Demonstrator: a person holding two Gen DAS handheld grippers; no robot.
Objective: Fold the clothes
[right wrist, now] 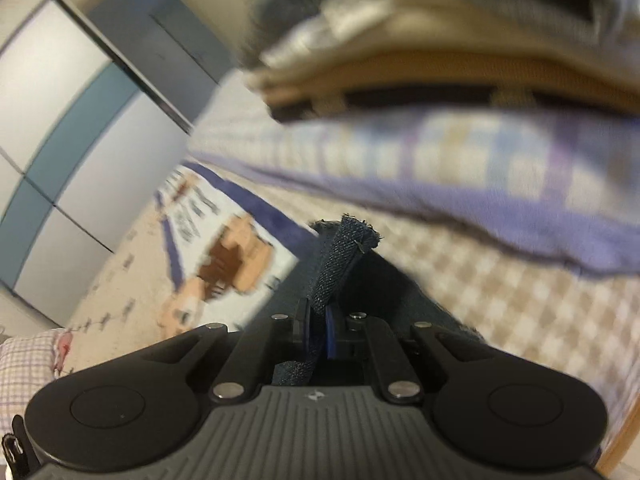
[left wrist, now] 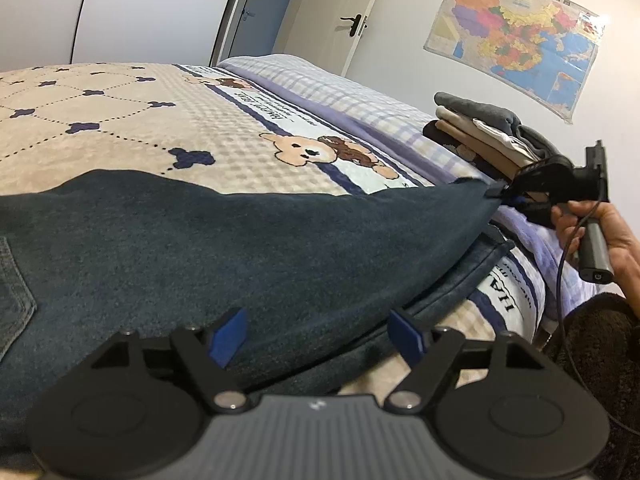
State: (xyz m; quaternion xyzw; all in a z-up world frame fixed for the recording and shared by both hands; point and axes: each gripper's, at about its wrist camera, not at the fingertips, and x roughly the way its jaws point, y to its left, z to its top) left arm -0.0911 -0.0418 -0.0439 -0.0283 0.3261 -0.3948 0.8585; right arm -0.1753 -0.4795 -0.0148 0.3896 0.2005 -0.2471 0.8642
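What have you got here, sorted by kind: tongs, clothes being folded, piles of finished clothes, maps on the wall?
Tongs: 2, the left tongs open, the right tongs shut on the dark jeans
Garments being folded: 1, the dark jeans
Stacks of folded clothes: 1
Wall maps: 1
Total: 5
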